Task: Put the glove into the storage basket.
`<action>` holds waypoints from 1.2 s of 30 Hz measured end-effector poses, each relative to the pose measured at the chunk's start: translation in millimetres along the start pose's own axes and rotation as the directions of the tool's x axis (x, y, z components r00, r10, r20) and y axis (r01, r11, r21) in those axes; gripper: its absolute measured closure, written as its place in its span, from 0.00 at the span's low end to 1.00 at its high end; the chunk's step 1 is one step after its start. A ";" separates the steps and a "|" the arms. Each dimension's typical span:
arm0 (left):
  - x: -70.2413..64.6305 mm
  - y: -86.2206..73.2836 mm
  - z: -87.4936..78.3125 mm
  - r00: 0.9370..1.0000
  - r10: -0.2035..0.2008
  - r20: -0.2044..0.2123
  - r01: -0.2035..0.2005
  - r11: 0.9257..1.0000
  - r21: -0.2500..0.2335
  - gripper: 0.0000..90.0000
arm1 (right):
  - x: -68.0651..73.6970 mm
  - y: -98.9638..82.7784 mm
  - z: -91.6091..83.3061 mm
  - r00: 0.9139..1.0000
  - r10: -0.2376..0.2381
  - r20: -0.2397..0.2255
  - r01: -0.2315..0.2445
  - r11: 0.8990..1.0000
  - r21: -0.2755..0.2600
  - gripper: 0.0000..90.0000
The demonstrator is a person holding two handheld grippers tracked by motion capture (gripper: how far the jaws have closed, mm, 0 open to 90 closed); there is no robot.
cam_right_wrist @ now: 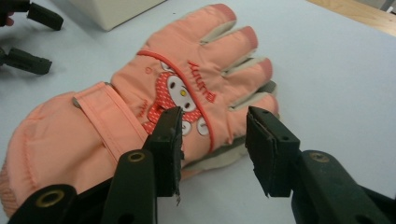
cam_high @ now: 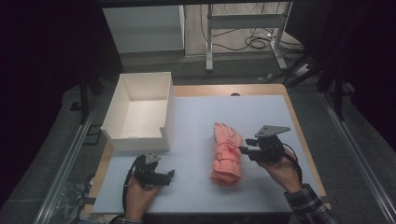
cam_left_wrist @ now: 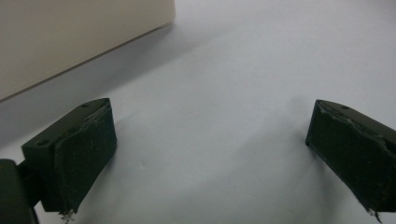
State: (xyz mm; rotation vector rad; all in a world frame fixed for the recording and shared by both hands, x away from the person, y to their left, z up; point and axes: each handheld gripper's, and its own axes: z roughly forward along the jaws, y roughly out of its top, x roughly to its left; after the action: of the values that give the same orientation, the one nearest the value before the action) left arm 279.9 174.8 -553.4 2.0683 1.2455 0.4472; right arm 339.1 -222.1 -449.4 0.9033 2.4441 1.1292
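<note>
- On the right half of the white table sheet (cam_high: 196, 116) we see a stack of padded salmon-pink winter gloves (cam_high: 227, 154), lying flat, well apart from the open white rectangular box (cam_high: 140, 112) at the far left.
- Their long axis runs near to far: the wide cuffs lie toward us and the fingers point away, leaning slightly left.
- In the right gripper view the top glove (cam_right_wrist: 140, 107) lies back up, with a cream-coloured palm edge of a second glove showing beneath its fingers.
- The back carries a cartoon character patch in red with white dots, and beside it red embroidered lettering that we cannot read with certainty; a pink strap crosses the wrist.
- The right gripper (cam_high: 243, 151), held by a hand in a plaid sleeve, sits just right of the gloves; its jaws stand partly apart, one over the patch and one over the finger bases, and clamp nothing. Whether the tips touch the fabric we cannot tell.
- The left gripper (cam_high: 170, 175) rests near the box's near wall, jaws spread wide over bare sheet (cam_left_wrist: 210, 93).
- The cuffs are cut off at the left edge of the right gripper view, and the high view is too dim for glove detail.
</note>
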 end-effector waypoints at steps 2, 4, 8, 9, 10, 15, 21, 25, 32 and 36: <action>0.0 0.0 0.0 1.000 0.000 0.000 0.000 1.000 0.000 0.02 | -3.8 -4.9 -2.6 1.000 0.016 -0.005 -0.016 1.000 -0.002 0.62; 0.0 0.0 0.0 1.000 0.000 0.000 0.000 1.000 0.000 0.02 | -6.1 -9.2 -4.8 0.999 0.031 -0.013 -0.031 1.000 -0.005 0.62; 0.3 0.0 -0.2 1.000 0.004 0.000 -0.004 1.000 0.003 0.02 | -9.2 -21.6 -8.6 0.998 0.056 -0.014 -0.056 0.998 -0.014 0.61; 0.3 0.0 -0.1 1.000 0.004 0.001 -0.004 1.000 0.003 0.02 | -9.5 -24.1 -8.7 0.998 0.060 -0.014 -0.060 0.998 -0.015 0.61; 0.3 0.0 -0.1 1.000 0.004 0.001 -0.004 1.000 0.003 0.02 | -9.6 -27.3 -8.8 0.998 0.066 -0.014 -0.066 0.998 -0.016 0.61; 0.5 0.1 -0.4 1.000 0.008 0.000 -0.008 1.000 0.005 0.02 | -6.7 -44.2 -7.9 0.996 0.083 -0.027 -0.083 0.996 -0.006 0.61; 0.4 0.1 -0.2 1.000 0.007 0.000 -0.007 1.000 0.004 0.02 | 2.3 -64.1 -4.0 0.995 0.083 -0.051 -0.082 0.996 0.023 0.73; 0.4 0.1 -0.2 1.000 0.006 0.000 -0.006 1.000 0.004 0.02 | 8.3 -75.4 -1.2 0.991 0.087 -0.098 -0.084 0.996 0.030 0.84; 0.7 0.1 -0.5 1.000 0.011 0.000 -0.011 1.000 0.007 0.02 | 21.8 -86.2 4.0 0.983 0.086 -0.163 -0.077 0.995 0.059 0.99; 0.6 0.1 -0.4 1.000 0.009 0.000 -0.009 1.000 0.006 0.02 | 31.2 -89.1 7.7 0.980 0.067 -0.186 -0.055 0.996 0.068 0.99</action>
State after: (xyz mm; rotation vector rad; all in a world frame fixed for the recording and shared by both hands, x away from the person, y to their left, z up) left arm 280.0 175.5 -553.1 2.0791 1.2395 0.4482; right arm 282.3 -241.3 -522.7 0.9341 2.6332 1.2161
